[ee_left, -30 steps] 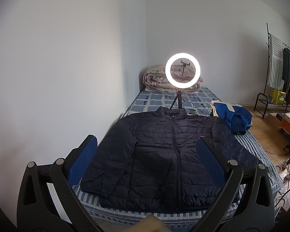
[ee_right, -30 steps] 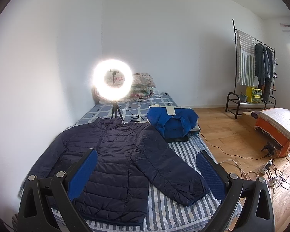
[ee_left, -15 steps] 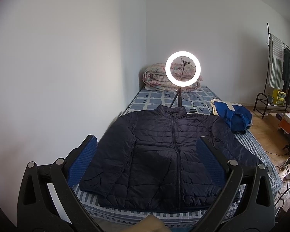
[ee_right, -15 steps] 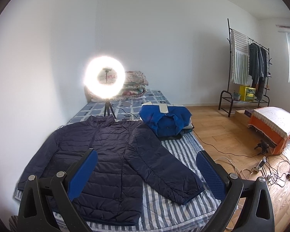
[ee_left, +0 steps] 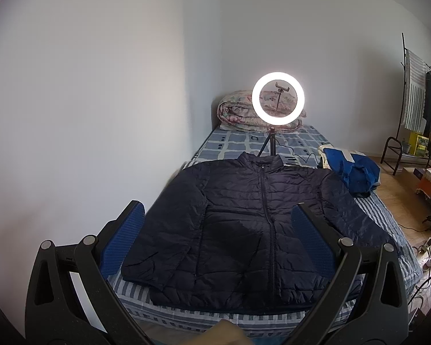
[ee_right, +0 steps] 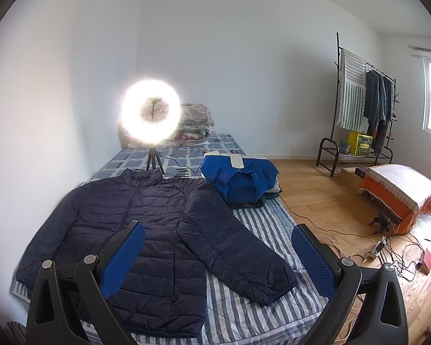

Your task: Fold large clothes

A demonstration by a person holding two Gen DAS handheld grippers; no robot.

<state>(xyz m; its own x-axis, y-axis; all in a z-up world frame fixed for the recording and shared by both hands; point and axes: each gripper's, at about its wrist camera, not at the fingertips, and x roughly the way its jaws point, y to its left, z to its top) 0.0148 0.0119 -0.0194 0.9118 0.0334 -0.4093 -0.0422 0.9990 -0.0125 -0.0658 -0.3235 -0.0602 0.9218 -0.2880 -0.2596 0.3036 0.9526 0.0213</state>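
No readable text — no labels, brands, numbers

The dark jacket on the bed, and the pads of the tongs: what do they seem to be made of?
Dark jacket: probably thin synthetic shell over padding, with a slight sheen; the stitched horizontal channels puff like a quilted down jacket. The filling cannot be seen.

Pads of the right tongs: likely blue rubber or soft plastic, matte, with a fine ribbed texture. The frames behind look like black hard plastic.

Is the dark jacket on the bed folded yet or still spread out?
Spread out. The jacket lies flat, front up, zipped, both sleeves extended sideways on the bed.
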